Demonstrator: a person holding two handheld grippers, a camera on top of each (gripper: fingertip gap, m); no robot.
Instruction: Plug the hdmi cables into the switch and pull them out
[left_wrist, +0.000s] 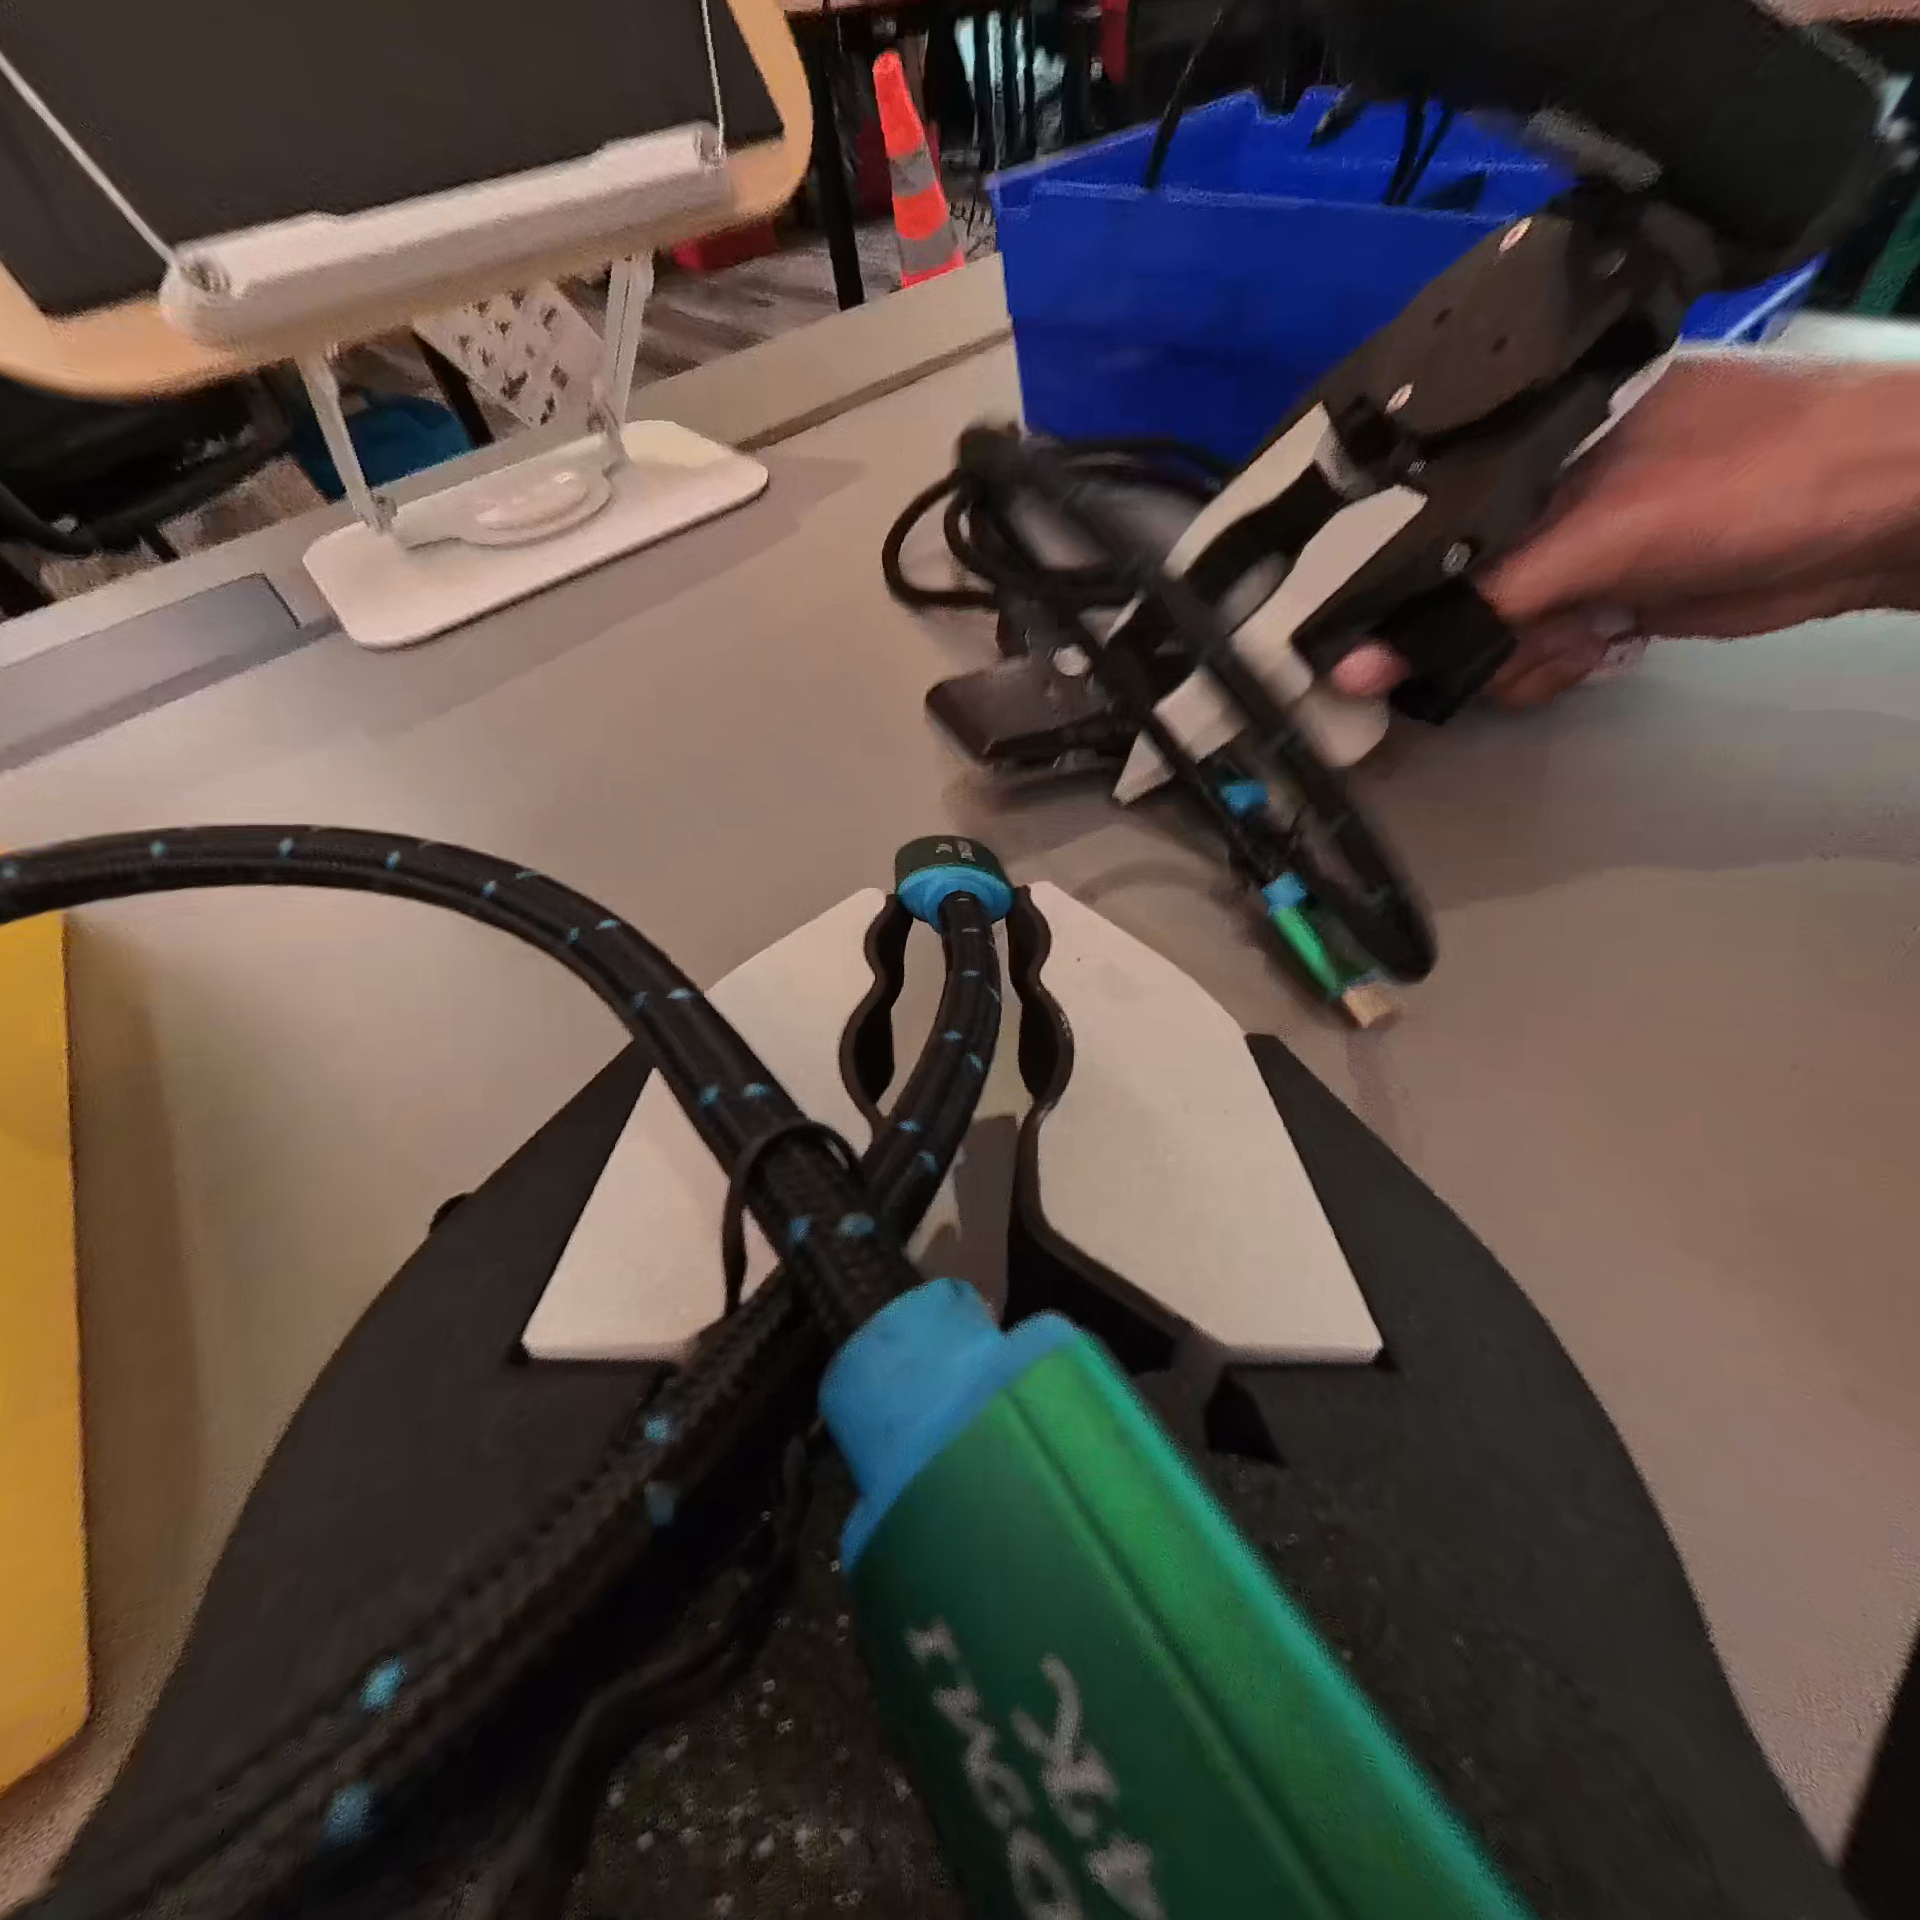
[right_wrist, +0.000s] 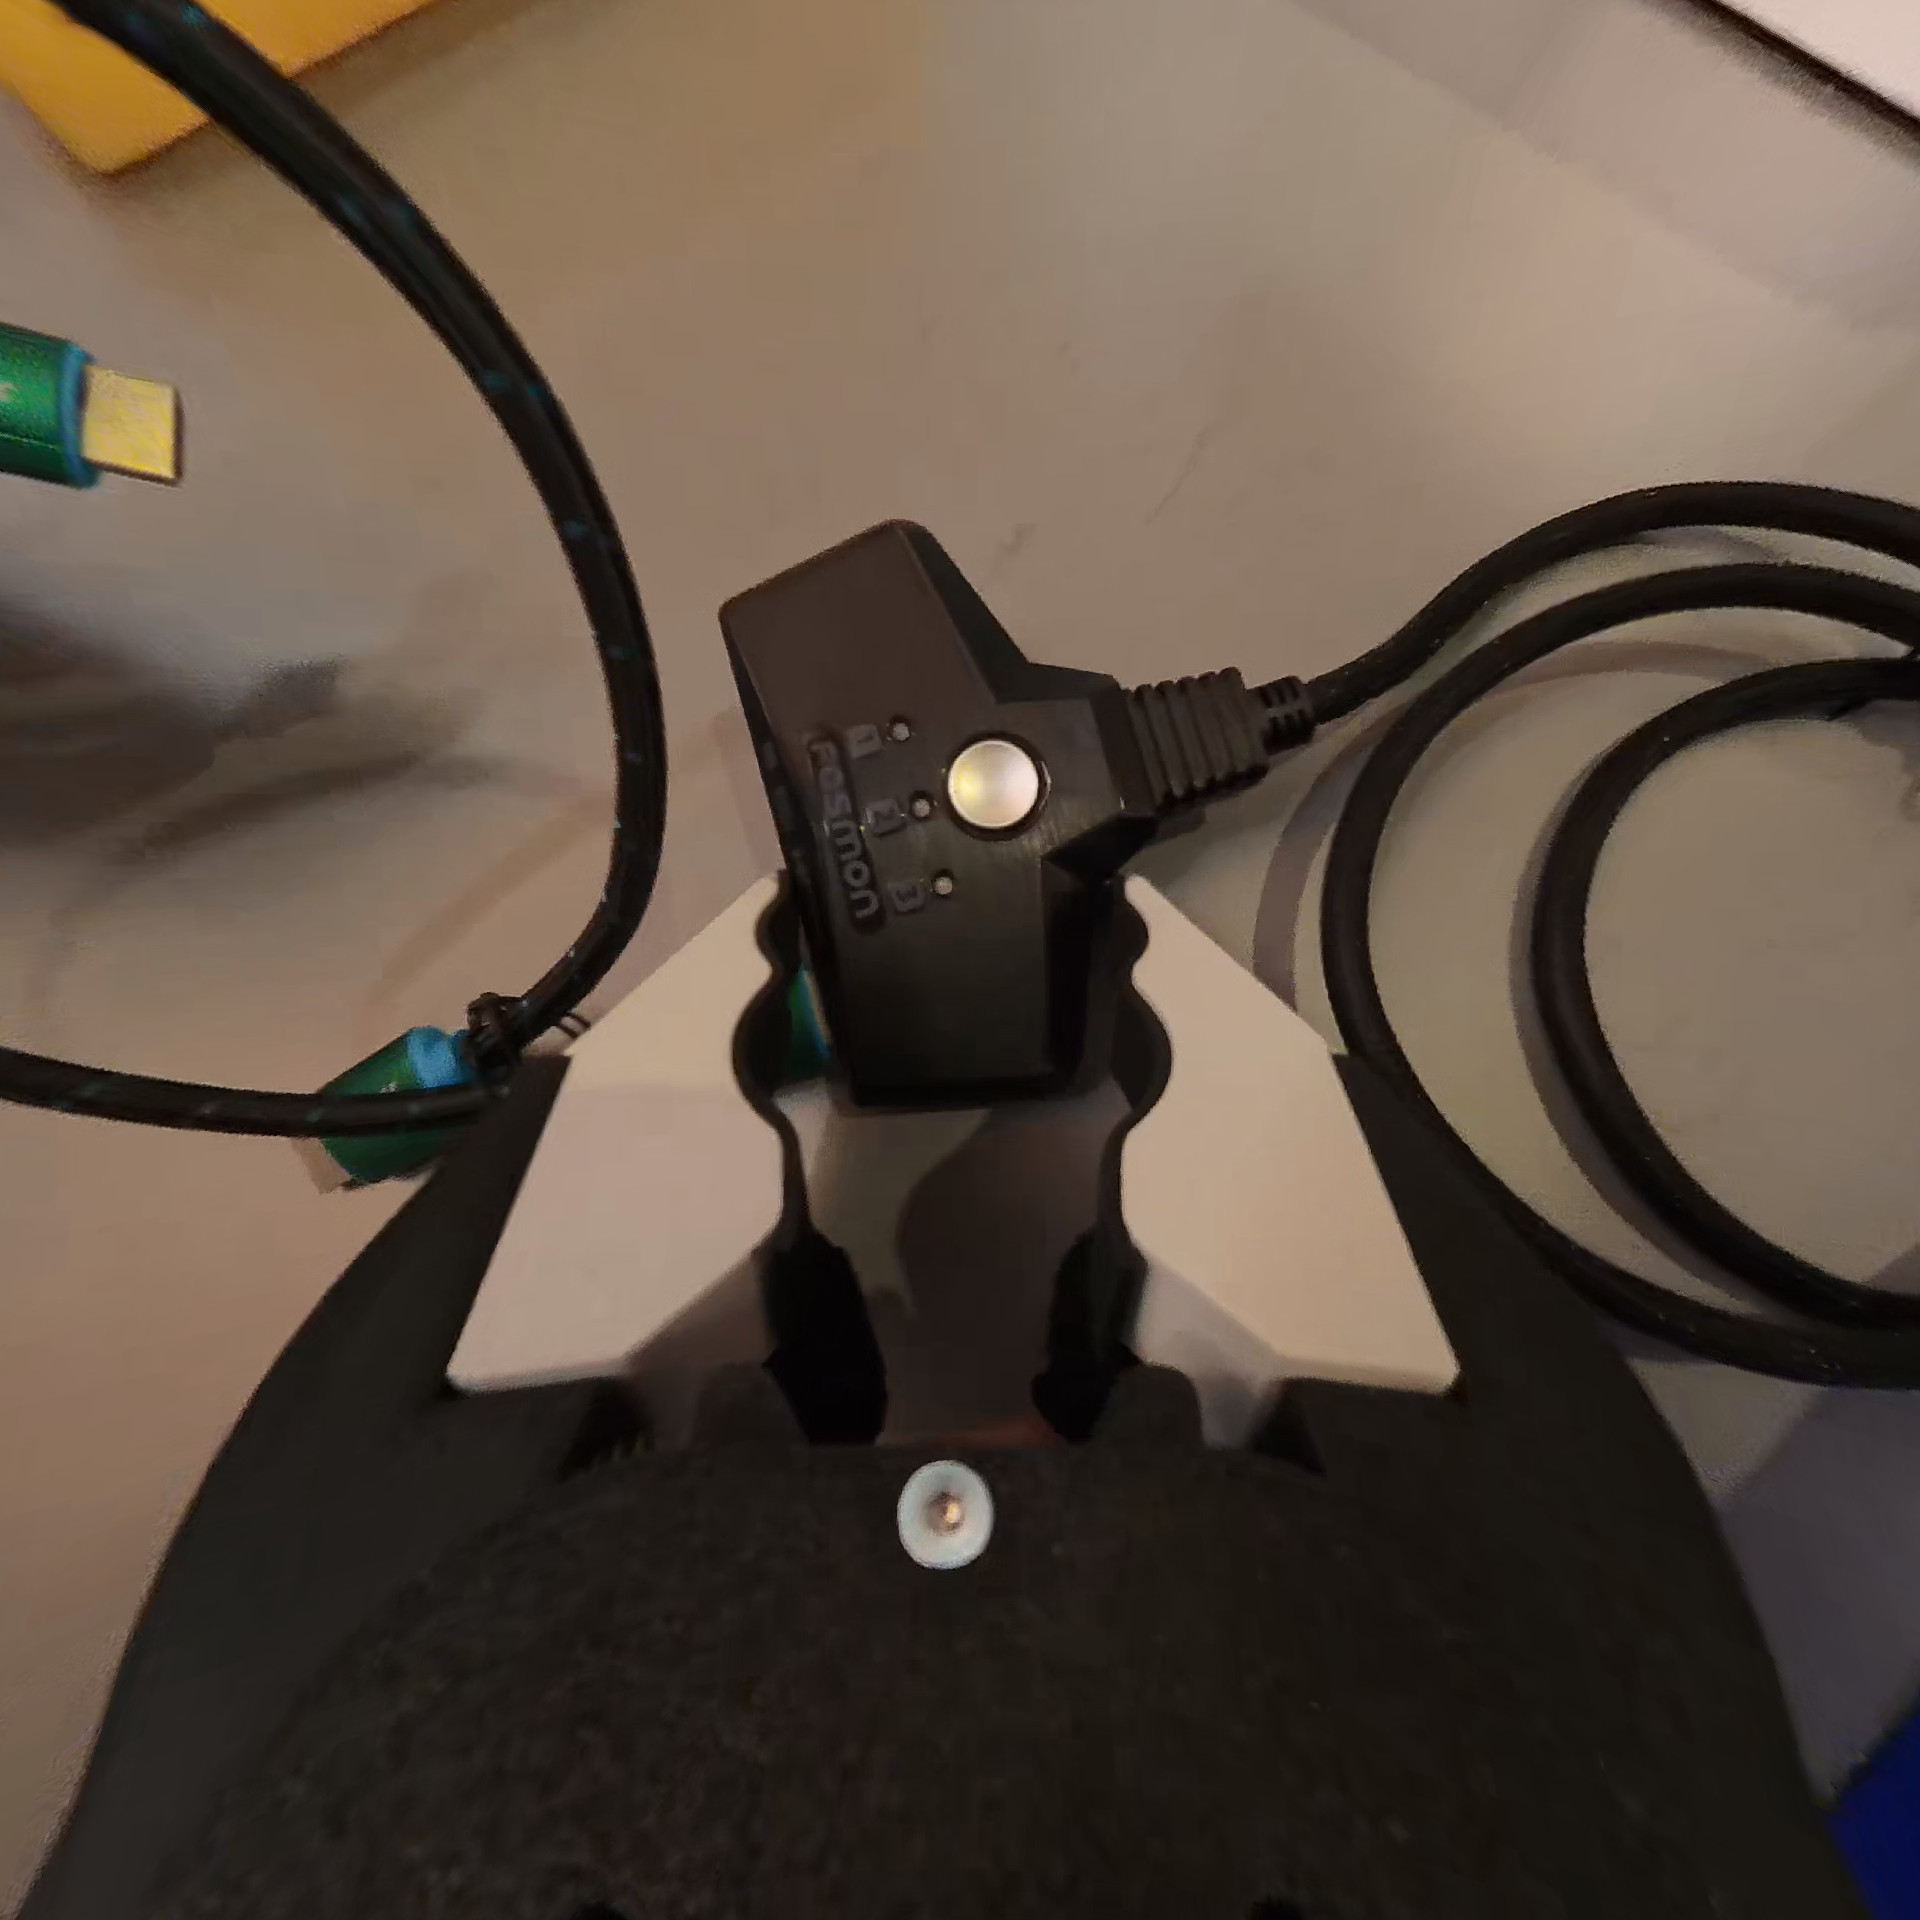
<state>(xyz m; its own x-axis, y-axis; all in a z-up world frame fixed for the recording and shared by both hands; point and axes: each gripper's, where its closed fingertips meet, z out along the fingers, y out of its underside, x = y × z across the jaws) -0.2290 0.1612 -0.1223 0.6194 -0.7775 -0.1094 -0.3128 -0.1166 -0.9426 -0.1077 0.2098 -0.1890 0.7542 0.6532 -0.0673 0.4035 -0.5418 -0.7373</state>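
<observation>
Two grippers work over a grey table, biggest thing in both views. Blue bin stands at the far edge, a white stand to its left, a yellow object at the near left edge. Left gripper is clamped on a black braided hdmi cable just behind its blue collar; the green plug sticks out past the fingertips, long axis pointing straight forward toward the switch. That cable loops back left, and a second green plug lies across the gripper body close to the lens, running from near right to far left. Right gripper, held by a hand, has its jaws closed around the near end of the black switch, which rests on the table, button face up, long axis along the fingers, pigtail cable leaving to the right in coils. One green connector lies free at left, gold tip pointing right toward the switch. Another green connector sits just left of the right gripper, partly hidden; whether anything is plugged into the switch, cannot tell.
</observation>
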